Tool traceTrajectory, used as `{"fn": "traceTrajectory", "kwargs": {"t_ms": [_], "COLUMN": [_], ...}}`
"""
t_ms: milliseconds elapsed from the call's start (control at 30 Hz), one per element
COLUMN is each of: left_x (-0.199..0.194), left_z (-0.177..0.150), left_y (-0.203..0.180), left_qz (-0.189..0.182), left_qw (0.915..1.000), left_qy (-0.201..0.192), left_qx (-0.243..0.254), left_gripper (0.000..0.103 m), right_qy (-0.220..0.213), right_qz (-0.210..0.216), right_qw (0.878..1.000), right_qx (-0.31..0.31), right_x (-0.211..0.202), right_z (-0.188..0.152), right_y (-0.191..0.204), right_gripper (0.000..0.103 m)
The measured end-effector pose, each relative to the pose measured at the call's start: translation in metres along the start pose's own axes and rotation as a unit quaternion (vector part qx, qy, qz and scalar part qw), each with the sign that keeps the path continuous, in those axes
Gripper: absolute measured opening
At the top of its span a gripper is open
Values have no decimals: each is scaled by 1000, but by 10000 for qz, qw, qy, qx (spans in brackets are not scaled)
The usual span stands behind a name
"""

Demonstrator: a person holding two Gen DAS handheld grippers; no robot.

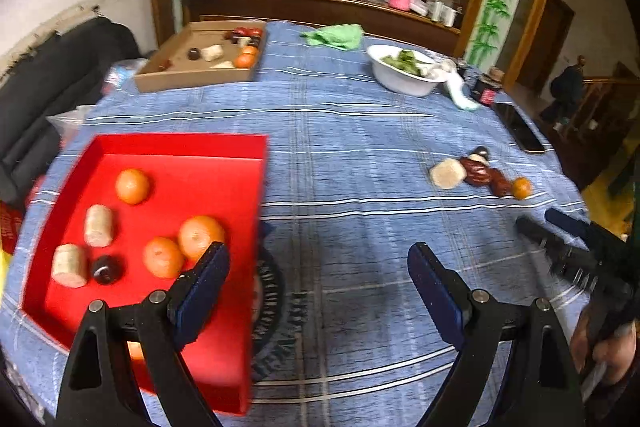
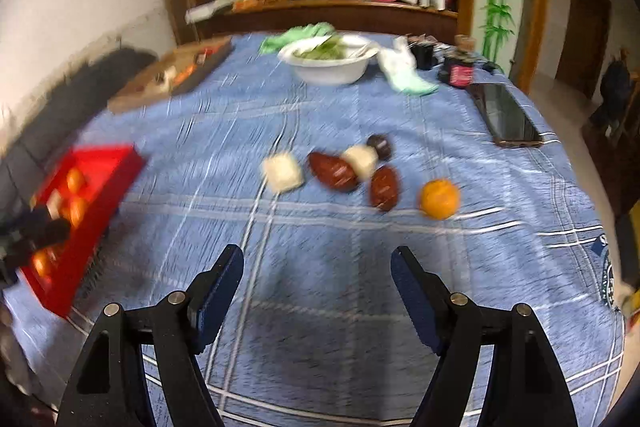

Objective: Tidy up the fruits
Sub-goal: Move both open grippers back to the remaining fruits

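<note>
Both claws hang open and empty over the blue-clothed desk (image 2: 320,107): the left claw (image 1: 318,267) beside a red tray (image 1: 180,147) holding oranges (image 1: 132,185), the right claw (image 2: 316,267) facing loose fruit, including one orange (image 2: 439,199).

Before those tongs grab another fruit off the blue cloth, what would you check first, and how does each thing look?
1. Right tongs open and empty: ok.
2. Left tongs open and empty: ok.
3. Loose orange lies apart from the brown fruits, with room around it: ok.
4. Red tray has bare floor left for more: ok.
5. Right tongs lined up on the orange: not ok, it lies ahead and to the right.
6. Whether the loose fruits are lying still: cannot tell, the picture is blurred.
</note>
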State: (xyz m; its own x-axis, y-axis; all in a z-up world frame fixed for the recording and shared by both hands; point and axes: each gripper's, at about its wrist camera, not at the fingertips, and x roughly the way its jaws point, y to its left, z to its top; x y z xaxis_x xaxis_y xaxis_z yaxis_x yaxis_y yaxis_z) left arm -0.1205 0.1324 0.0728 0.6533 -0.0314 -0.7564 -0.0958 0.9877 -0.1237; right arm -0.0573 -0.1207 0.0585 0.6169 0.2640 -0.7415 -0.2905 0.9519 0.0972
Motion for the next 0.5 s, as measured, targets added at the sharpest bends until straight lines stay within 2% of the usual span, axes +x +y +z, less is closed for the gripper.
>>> {"fn": "traceTrajectory", "kwargs": {"t_ms": [100,200,267,400,467,500], "left_x": [3,13,23,44,59,65], "left_z": [8,17,23,31,35,36], "left_y": [-6,-15,-23,-47,-61,-66], "left_qz": [-187,-370,-516,-693,-909,-976], "left_qw": [9998,9993,9985,9968,9943,9933], "left_qy": [-17,73,148,220,307,363], "left_qx": [55,53,80,318,465,506], "left_gripper": [90,90,90,89,80,70], "right_qy": [-157,-75,-8,286,381,444], "right_qz": [-48,209,343,210,184,139], "right_qw": [9979,9911,9883,9895,9899,9904], "right_qx": [634,1316,1489,1404,1355,1300], "right_x": [-10,-6,2,32,45,54], "right_z": [13,21,23,26,27,28], "right_y": [-48,-89,-102,-107,-105,-103], "right_gripper": [80,80,74,55,53,53]}}
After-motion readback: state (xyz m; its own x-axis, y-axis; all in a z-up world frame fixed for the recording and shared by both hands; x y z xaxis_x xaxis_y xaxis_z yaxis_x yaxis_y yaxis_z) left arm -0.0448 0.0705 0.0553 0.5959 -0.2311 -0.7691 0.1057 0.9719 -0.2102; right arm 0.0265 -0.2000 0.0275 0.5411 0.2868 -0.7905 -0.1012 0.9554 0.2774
